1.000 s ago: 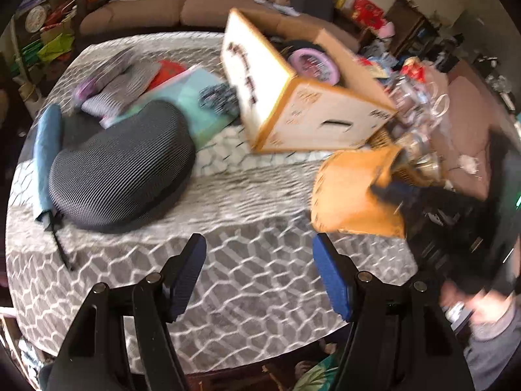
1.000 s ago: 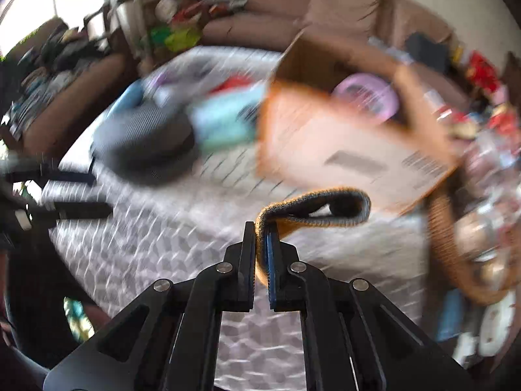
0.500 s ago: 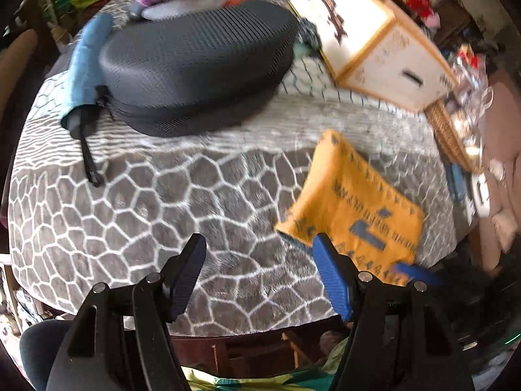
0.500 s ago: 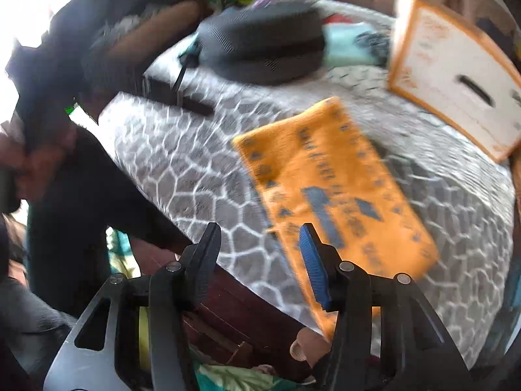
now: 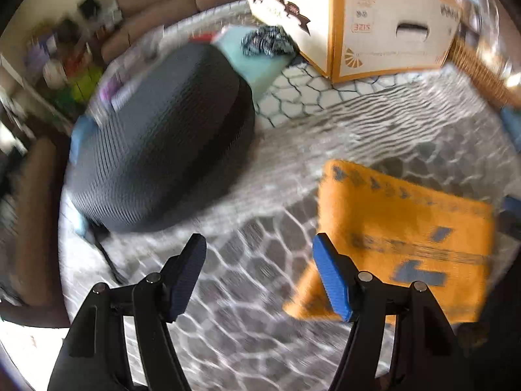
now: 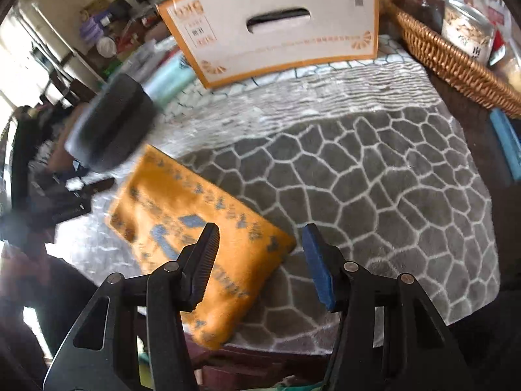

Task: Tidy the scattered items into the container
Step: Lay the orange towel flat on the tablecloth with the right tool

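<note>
While your left gripper (image 5: 259, 273) hangs over the grey patterned cloth (image 5: 254, 293) with its jaws spread wide and nothing between them, your right gripper (image 6: 259, 262) is likewise wide apart and empty. The orange towel (image 6: 195, 228) lies flat on the cloth near the table's front edge, just beneath your right gripper. The cardboard box (image 6: 276, 19) stands at the far side, well apart from the towel, with the dark case (image 5: 159, 153) to its left
</note>
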Demonstrator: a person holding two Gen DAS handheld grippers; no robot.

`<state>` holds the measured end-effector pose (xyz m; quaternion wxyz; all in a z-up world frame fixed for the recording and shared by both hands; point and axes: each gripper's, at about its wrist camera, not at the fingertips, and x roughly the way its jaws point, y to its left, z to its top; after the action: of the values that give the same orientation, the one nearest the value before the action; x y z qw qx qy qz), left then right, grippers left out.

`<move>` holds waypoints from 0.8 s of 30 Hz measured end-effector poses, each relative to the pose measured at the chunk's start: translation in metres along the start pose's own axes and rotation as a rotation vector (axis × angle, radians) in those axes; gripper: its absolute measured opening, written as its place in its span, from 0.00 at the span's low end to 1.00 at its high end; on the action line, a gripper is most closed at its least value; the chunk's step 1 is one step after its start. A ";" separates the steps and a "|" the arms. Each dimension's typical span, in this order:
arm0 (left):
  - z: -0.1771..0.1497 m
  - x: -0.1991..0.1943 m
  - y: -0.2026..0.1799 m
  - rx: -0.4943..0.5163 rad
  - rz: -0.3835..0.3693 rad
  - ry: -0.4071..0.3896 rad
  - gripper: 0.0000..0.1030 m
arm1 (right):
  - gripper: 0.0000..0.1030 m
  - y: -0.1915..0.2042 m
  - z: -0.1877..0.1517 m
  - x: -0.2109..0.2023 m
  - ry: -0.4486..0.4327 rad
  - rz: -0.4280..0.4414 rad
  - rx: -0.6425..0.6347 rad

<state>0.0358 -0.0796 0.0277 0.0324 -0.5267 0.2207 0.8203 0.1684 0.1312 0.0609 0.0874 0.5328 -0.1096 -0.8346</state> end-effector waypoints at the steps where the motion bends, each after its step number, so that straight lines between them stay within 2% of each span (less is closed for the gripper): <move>1: 0.003 0.006 -0.005 0.030 0.057 0.011 0.66 | 0.50 0.001 -0.001 0.006 0.008 -0.036 -0.017; 3: 0.001 0.022 -0.012 0.084 0.137 0.051 0.66 | 0.50 0.003 -0.003 0.018 0.033 -0.106 -0.057; 5: -0.007 0.038 -0.014 0.125 0.176 0.096 0.68 | 0.50 0.003 -0.007 0.028 0.061 -0.137 -0.088; 6: -0.011 0.039 -0.013 0.136 0.185 0.081 0.71 | 0.49 0.003 -0.010 0.030 0.065 -0.133 -0.096; 8: -0.016 0.040 -0.006 0.141 0.179 0.081 0.73 | 0.49 -0.002 -0.012 0.029 0.047 -0.113 -0.088; 10: -0.017 0.036 0.006 0.103 0.141 0.085 0.73 | 0.49 -0.008 -0.011 0.021 0.023 -0.088 -0.053; 12: -0.019 0.025 0.022 0.042 0.074 0.061 0.73 | 0.50 -0.010 -0.010 0.006 -0.031 -0.046 -0.027; 14: -0.020 0.009 0.037 -0.028 -0.053 0.018 0.73 | 0.50 -0.003 -0.010 -0.009 -0.074 0.009 -0.044; 16: -0.020 -0.005 0.051 -0.096 -0.212 -0.028 0.73 | 0.50 0.010 -0.011 -0.018 -0.094 0.032 -0.086; 19: -0.015 -0.016 0.065 -0.188 -0.547 -0.069 0.73 | 0.50 0.021 -0.011 -0.016 -0.096 0.069 -0.108; 21: -0.010 -0.017 0.062 -0.206 -0.666 -0.062 0.73 | 0.49 0.028 -0.011 -0.010 -0.085 0.060 -0.115; 22: -0.009 -0.018 0.056 -0.196 -0.658 -0.060 0.73 | 0.49 0.029 -0.012 -0.006 -0.080 0.038 -0.119; 23: -0.007 -0.016 0.049 -0.172 -0.583 -0.053 0.73 | 0.49 0.028 -0.014 0.000 -0.071 0.005 -0.125; 24: -0.005 -0.012 0.041 -0.139 -0.464 -0.037 0.73 | 0.49 0.028 -0.016 0.004 -0.064 -0.016 -0.129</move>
<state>0.0342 -0.1162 0.0500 0.1879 -0.5493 0.0363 0.8134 0.1824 0.1015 0.0581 0.1112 0.5001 -0.0542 -0.8571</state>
